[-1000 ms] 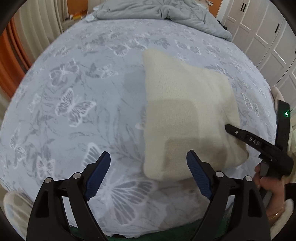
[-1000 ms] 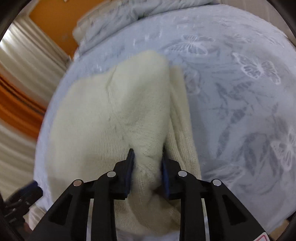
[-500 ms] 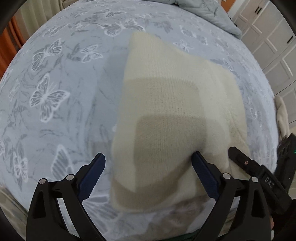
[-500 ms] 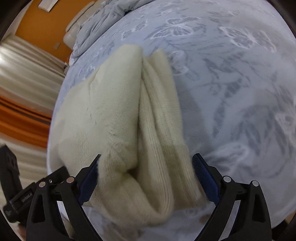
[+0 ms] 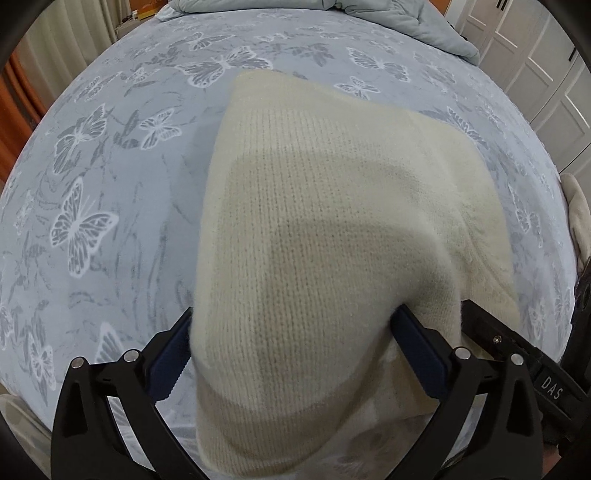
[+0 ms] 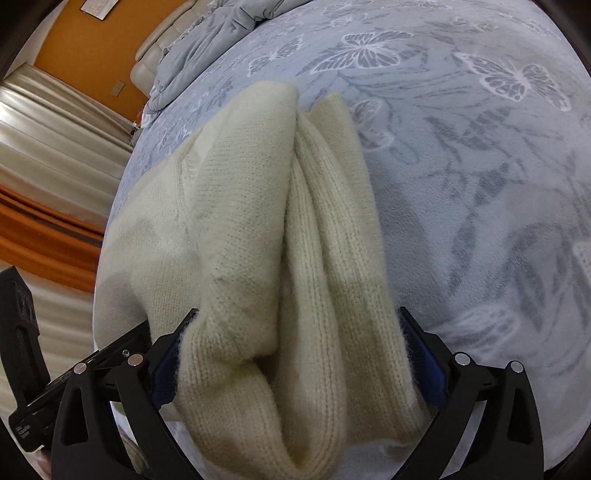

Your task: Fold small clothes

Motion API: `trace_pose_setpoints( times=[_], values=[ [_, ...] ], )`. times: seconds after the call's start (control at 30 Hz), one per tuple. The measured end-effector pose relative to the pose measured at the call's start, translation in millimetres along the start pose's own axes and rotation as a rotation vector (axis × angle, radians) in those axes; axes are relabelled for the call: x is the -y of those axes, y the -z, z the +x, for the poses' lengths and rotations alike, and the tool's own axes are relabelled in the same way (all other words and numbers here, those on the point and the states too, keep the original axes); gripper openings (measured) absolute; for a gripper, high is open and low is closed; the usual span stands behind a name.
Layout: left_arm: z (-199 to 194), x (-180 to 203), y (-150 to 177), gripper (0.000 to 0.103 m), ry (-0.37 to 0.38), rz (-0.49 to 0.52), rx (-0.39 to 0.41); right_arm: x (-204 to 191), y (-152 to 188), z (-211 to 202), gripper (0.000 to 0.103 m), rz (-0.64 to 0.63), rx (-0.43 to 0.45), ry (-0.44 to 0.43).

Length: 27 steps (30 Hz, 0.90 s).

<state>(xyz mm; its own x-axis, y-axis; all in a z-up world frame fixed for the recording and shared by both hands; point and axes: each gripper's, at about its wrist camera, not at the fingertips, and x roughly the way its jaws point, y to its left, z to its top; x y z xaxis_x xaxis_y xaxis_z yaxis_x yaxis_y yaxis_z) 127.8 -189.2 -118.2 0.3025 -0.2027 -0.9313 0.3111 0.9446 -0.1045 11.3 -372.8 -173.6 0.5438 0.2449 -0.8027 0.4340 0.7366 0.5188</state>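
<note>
Since 0.5 s ago we see both tongs closer in: left gripper and right gripper spread wide, straddling cream sweater, gripping nothing.

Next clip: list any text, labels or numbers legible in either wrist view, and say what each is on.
"DAS": white letters on the black body of the right claw, seen at the left view's lower right edge.
Framed sheet on the orange wall: too small to read.
No other text is legible.
</note>
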Motion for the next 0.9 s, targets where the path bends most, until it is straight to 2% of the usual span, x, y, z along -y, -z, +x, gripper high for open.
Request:
trace_pose_setpoints(
  times=[0.27,0.53,0.8,0.9],
  values=[
    [-1,-2,-2,0.098,0.023,-0.01,-0.018,9,-4,0,0.098,0.016,-0.001,-0.014],
    [-1,1,-2,0.098,0.014,-0.005,-0.018,16,-10,-1,0.098,0.03,0.001,-0.024],
    [-7,-5,-1,0.098,0.033,-0.045,-0.02,33,-20,-5,0.098,0.127,0.002,-0.127],
    [-5,-1,0,0.098,0.011,-0.045,-0.014,31,-19,-3,0.098,0.099,0.0,-0.114]
  ],
)
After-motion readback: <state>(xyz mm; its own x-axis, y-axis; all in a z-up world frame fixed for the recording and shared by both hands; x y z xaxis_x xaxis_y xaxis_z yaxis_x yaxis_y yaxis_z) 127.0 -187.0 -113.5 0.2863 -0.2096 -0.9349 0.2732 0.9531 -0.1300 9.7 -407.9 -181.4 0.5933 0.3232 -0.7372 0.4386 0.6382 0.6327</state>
